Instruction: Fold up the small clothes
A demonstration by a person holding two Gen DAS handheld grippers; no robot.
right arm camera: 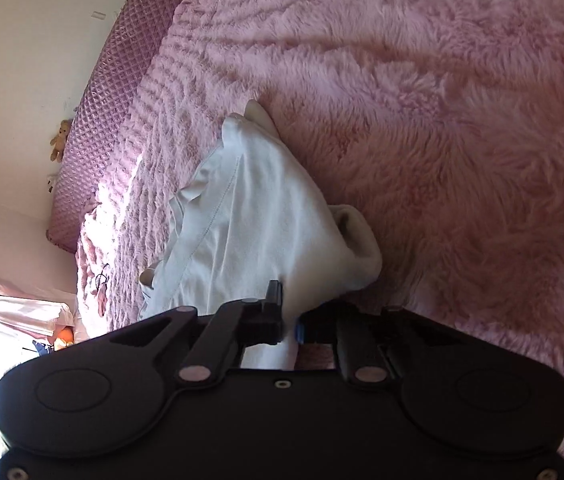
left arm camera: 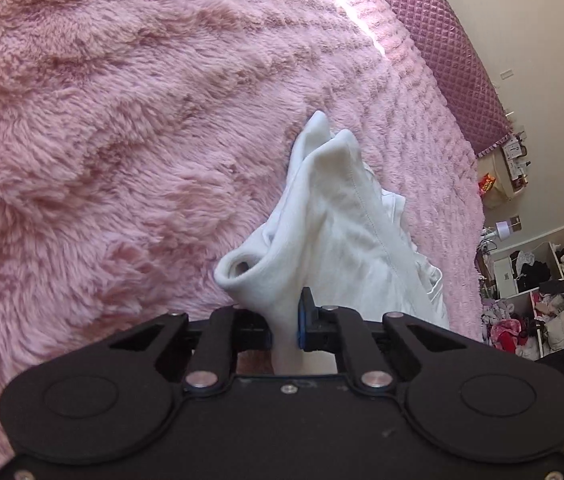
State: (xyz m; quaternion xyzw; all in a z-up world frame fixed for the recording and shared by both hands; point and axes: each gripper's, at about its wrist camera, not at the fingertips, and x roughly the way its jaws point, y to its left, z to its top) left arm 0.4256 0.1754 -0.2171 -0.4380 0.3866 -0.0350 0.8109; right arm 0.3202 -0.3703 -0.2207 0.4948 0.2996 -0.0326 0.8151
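A small white garment hangs bunched over a fluffy pink blanket. My left gripper is shut on one edge of it, with cloth pinched between the black fingers. In the right wrist view the same white garment spreads forward from my right gripper, which is shut on another edge of it. A rolled hem or cuff curls at the right side of the cloth. The garment is held between the two grippers, lifted off the blanket near the grips.
A quilted purple headboard runs along the bed's far side by a cream wall. White shelves piled with clothes stand beyond the bed's edge. A small teddy bear sits by the headboard.
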